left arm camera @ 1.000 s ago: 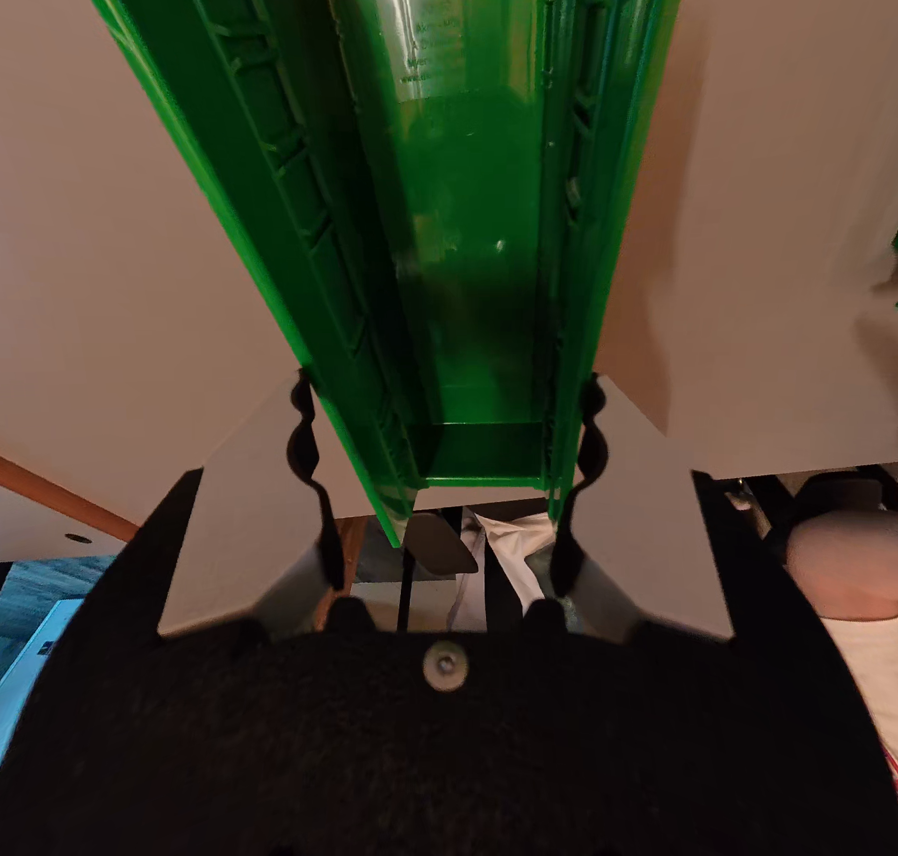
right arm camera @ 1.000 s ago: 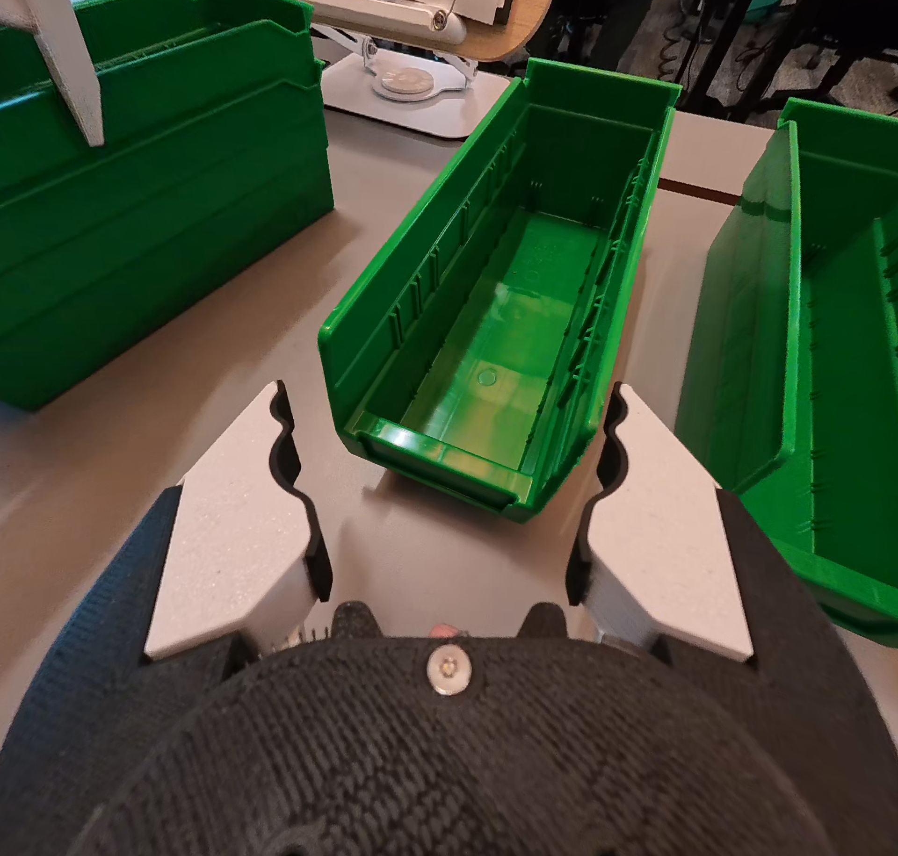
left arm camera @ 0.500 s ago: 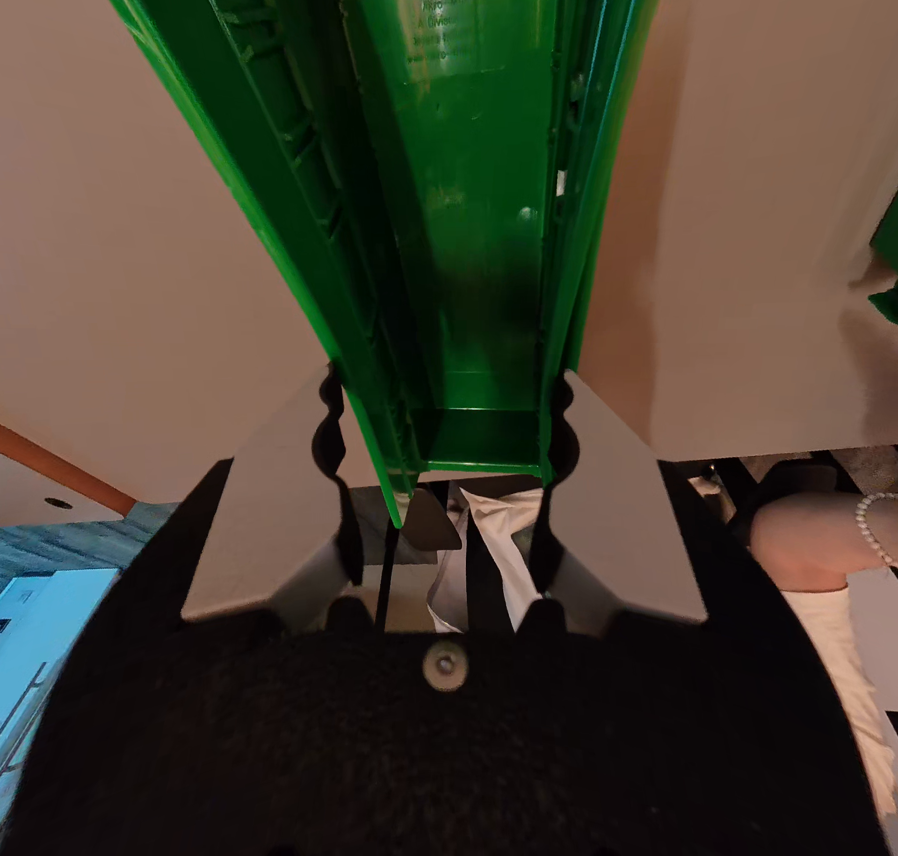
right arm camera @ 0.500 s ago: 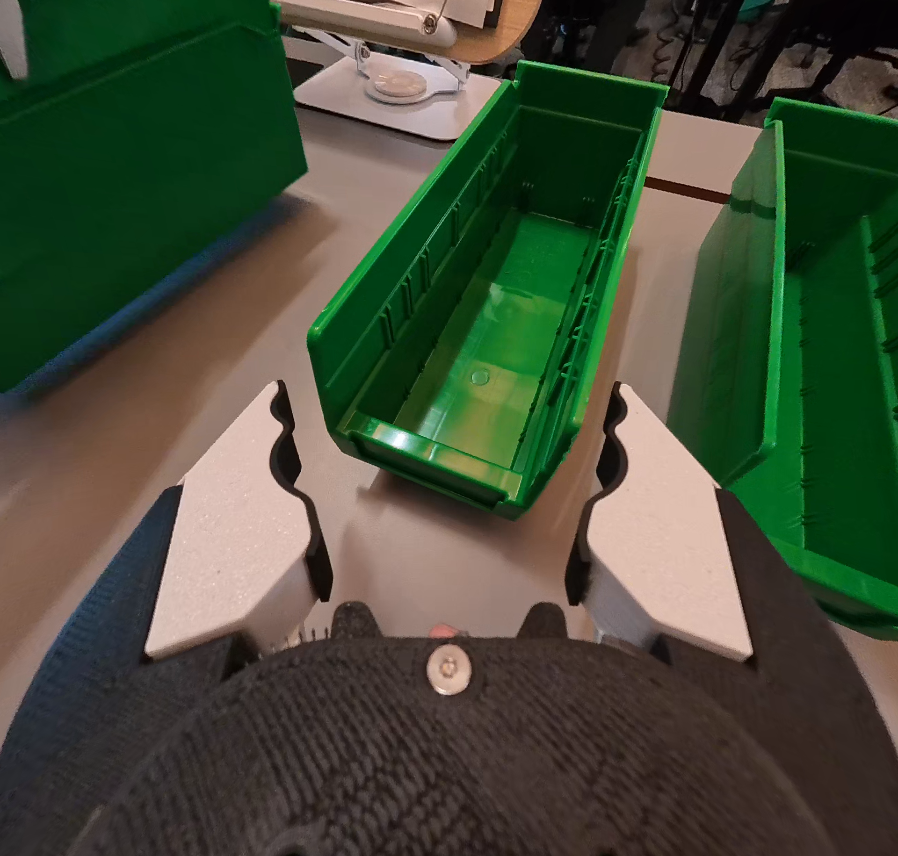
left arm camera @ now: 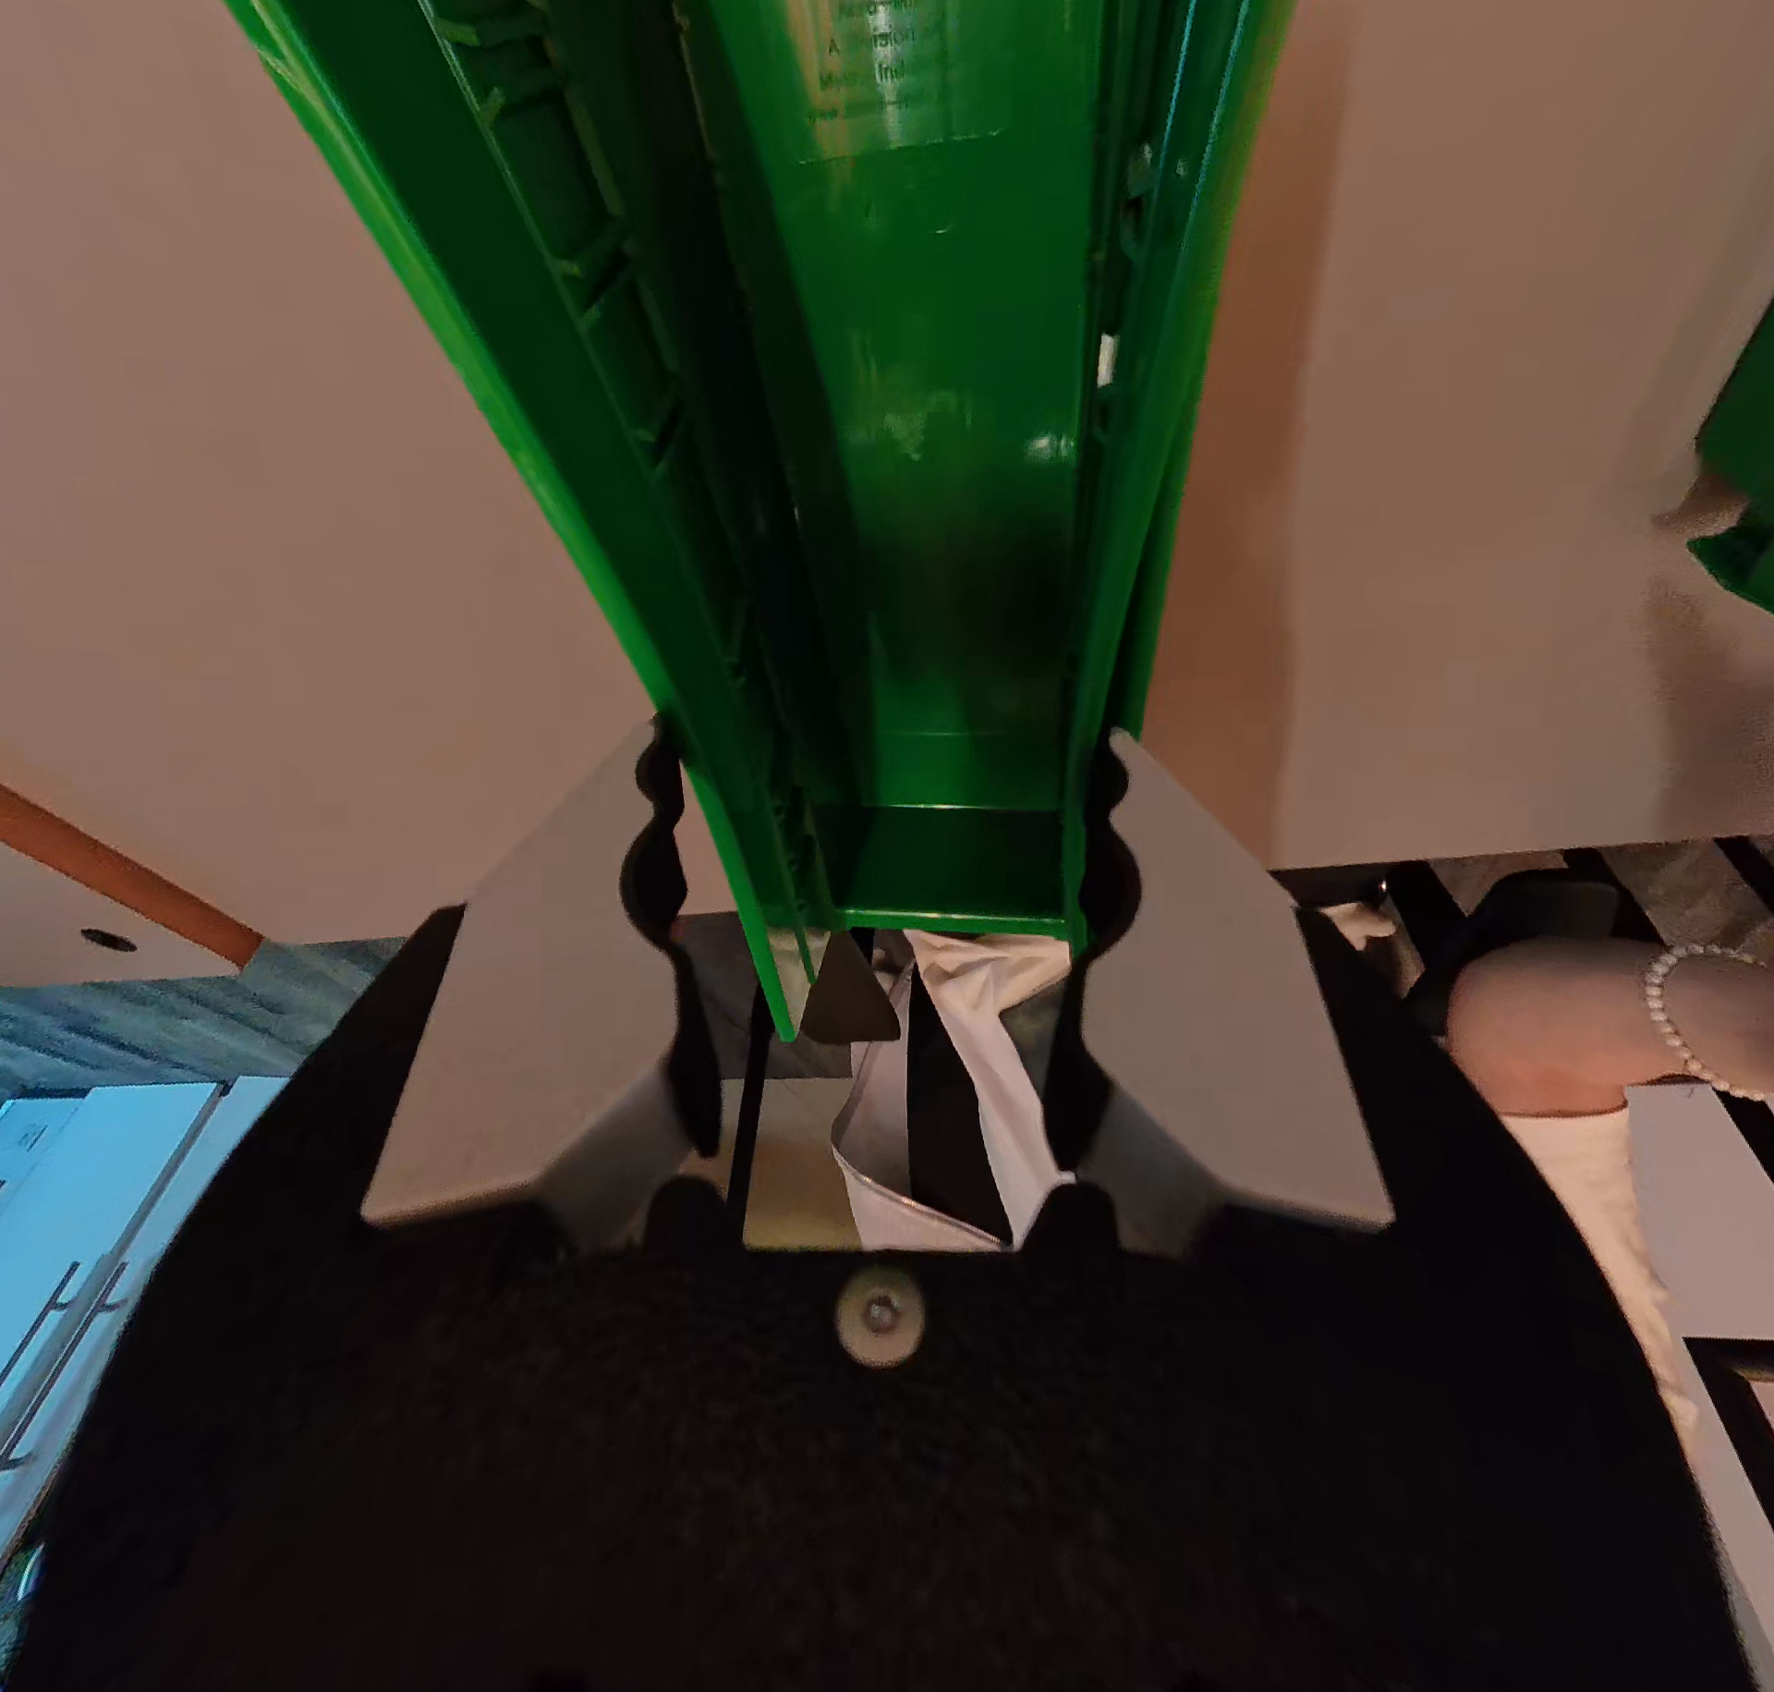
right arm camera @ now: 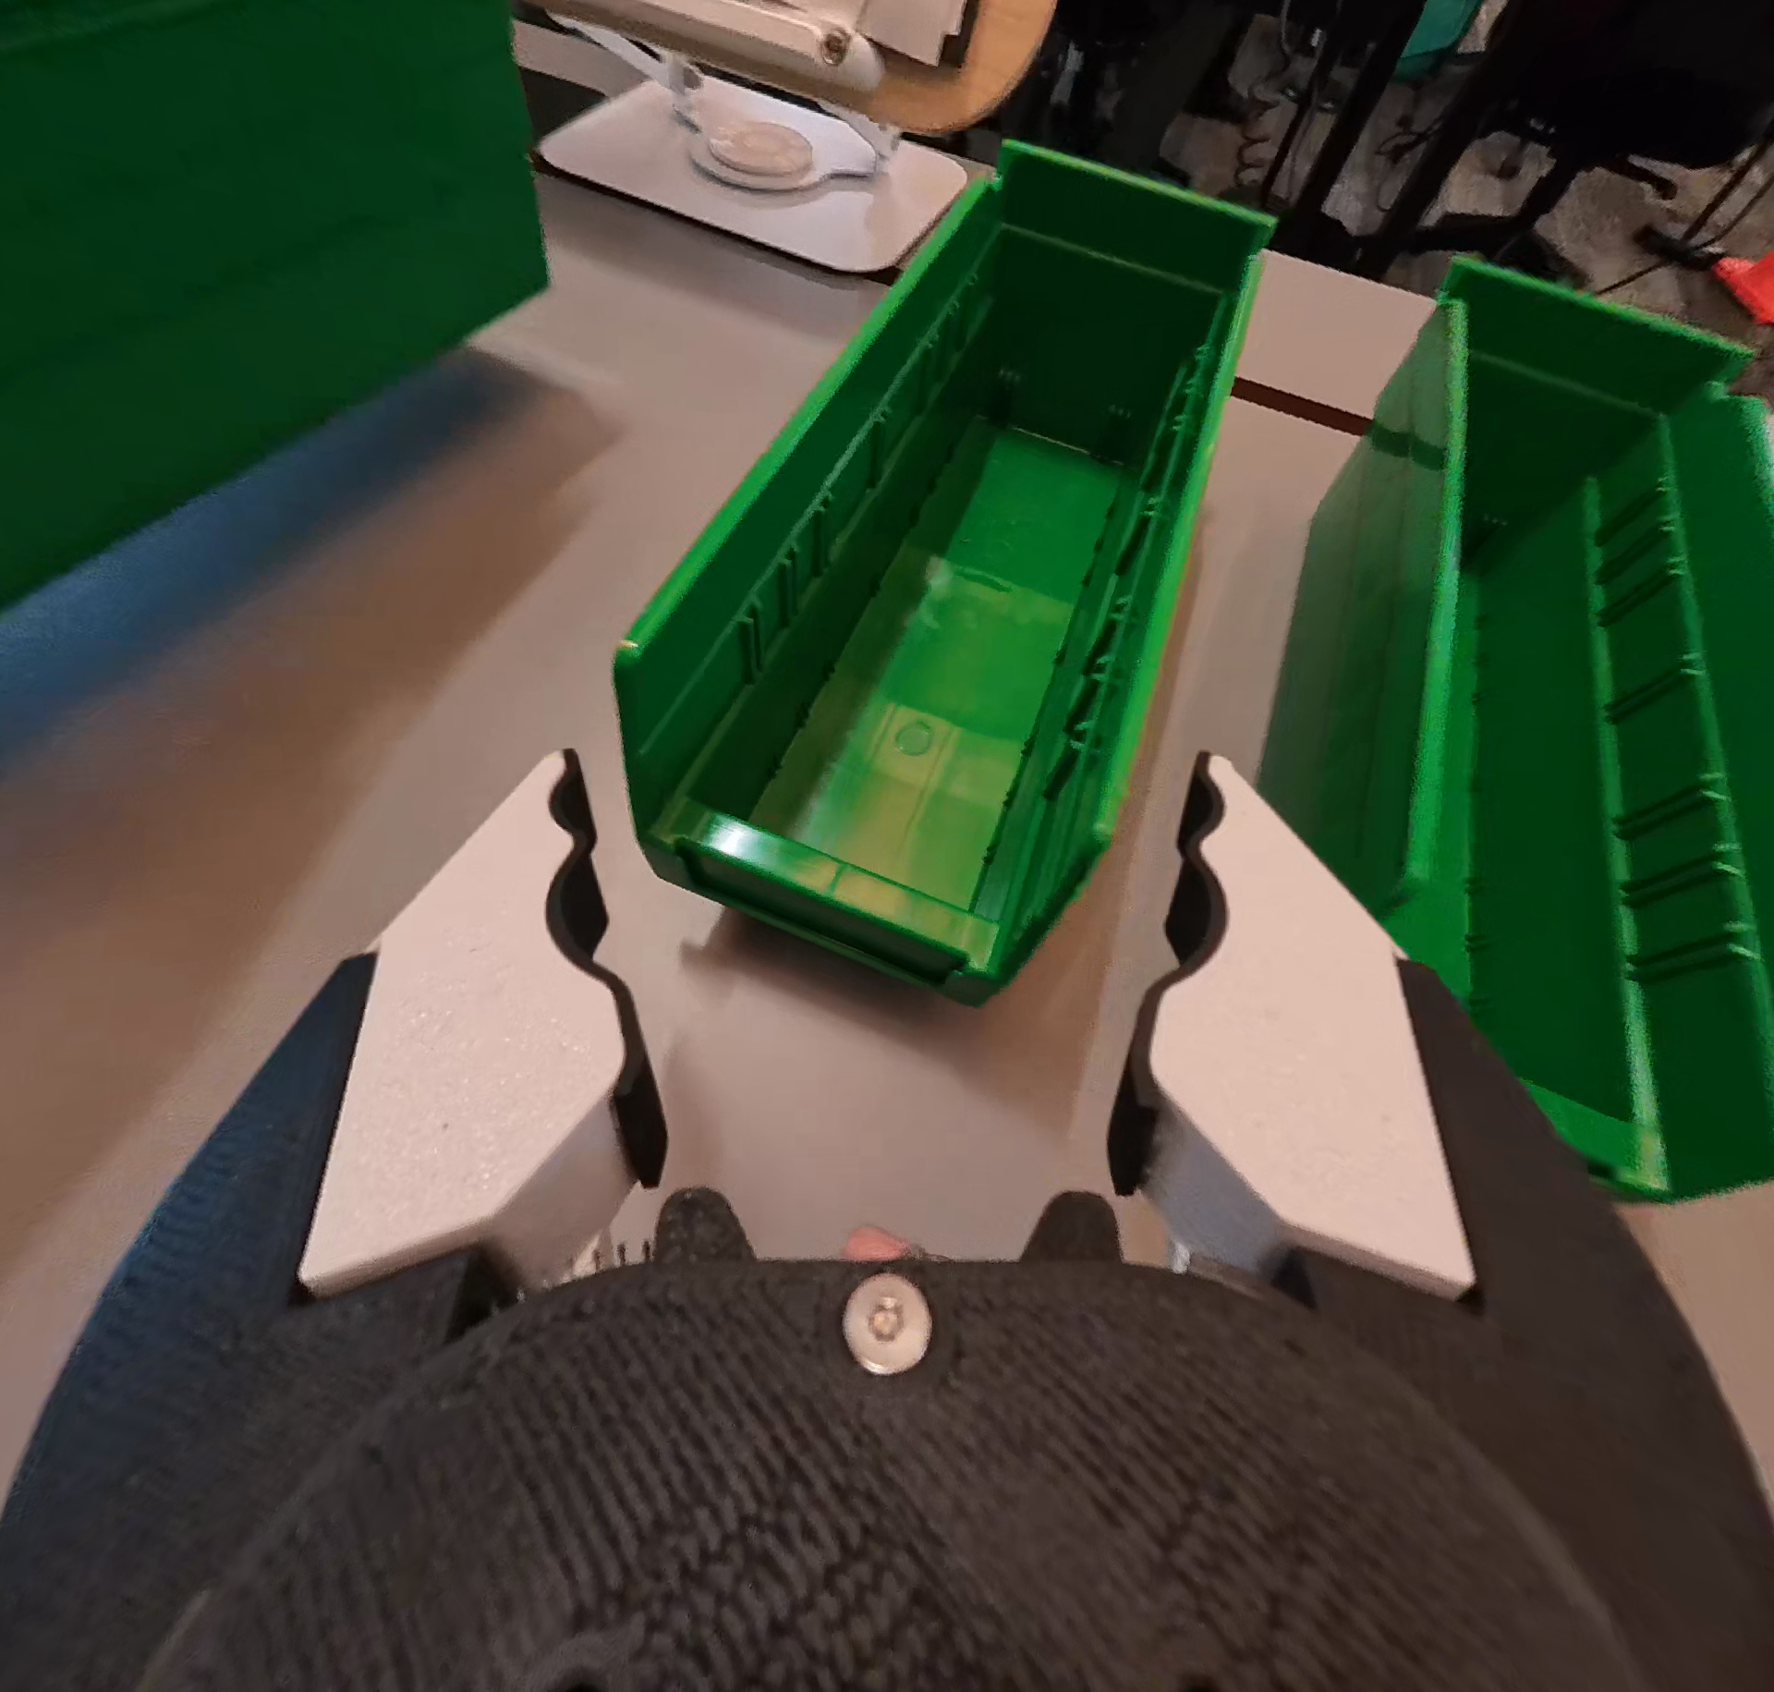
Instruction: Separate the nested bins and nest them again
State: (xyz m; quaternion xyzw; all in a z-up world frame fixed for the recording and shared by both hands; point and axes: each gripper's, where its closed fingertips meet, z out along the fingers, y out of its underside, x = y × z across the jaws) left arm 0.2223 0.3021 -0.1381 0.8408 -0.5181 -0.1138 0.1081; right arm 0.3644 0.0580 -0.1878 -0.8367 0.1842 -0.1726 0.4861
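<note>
**Left gripper clamps a bin; right one spread above the table**

The left gripper (left arm camera: 888,839) pinches the end of a long green plastic bin (left arm camera: 922,398) (upper centre of frame). The right gripper (right arm camera: 883,887), jaws spread and empty, hovers near an open green plastic bin (right arm camera: 922,647) at mid-frame on the grey table (right arm camera: 384,734).

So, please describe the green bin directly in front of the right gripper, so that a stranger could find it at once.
Start from the grey table in the right wrist view. Three groups of green bins are there; take the middle bin, lying lengthwise ahead of the open right gripper. Unlike the blurred stack on the left and the bin on the right, it stands single, empty, with its low front toward the fingers.
</note>
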